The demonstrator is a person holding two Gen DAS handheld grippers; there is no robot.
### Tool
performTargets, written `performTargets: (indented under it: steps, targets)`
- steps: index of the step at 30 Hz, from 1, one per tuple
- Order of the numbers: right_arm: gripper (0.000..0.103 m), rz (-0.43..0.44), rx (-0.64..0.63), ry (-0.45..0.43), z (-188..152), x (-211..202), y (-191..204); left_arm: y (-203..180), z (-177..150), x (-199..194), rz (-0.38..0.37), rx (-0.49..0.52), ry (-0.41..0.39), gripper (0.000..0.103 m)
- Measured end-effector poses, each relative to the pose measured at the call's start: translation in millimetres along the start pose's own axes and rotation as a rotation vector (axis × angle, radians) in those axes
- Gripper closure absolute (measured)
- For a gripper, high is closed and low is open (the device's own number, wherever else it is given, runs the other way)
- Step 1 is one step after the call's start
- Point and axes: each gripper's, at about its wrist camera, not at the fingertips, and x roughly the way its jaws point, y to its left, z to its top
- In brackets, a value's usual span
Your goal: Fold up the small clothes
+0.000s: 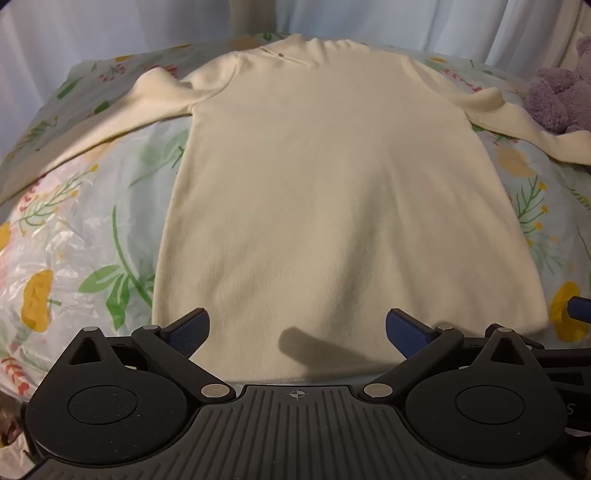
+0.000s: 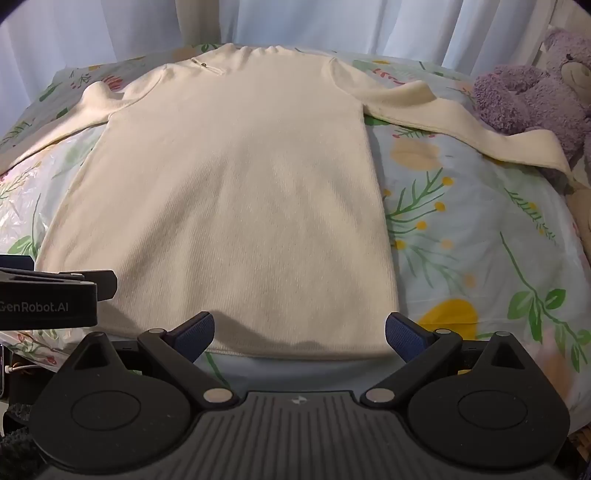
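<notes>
A cream long-sleeved knit top point(image 1: 325, 192) lies flat on a floral sheet, collar at the far end, hem nearest me, both sleeves spread out to the sides. It also fills the right wrist view point(image 2: 240, 199). My left gripper point(image 1: 297, 328) is open and empty, just above the middle of the hem. My right gripper point(image 2: 299, 332) is open and empty over the hem's right part. The left gripper's body shows at the left edge of the right wrist view point(image 2: 48, 299).
The floral sheet point(image 2: 461, 236) covers a bed or padded surface. A purple plush bear point(image 2: 539, 92) sits at the far right beside the right sleeve point(image 2: 480, 129). White curtains point(image 2: 295, 22) hang behind. Crinkled clear plastic point(image 1: 48, 251) lies at the left.
</notes>
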Motion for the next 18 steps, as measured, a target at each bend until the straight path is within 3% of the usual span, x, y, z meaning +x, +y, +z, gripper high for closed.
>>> performTargets:
  steps: [18]
  targets:
    - [0.004, -0.002, 0.01, 0.006, 4.1, 1.2, -1.7, -1.6, -0.9, 8.7, 0.017, 0.009, 0.018, 0.0]
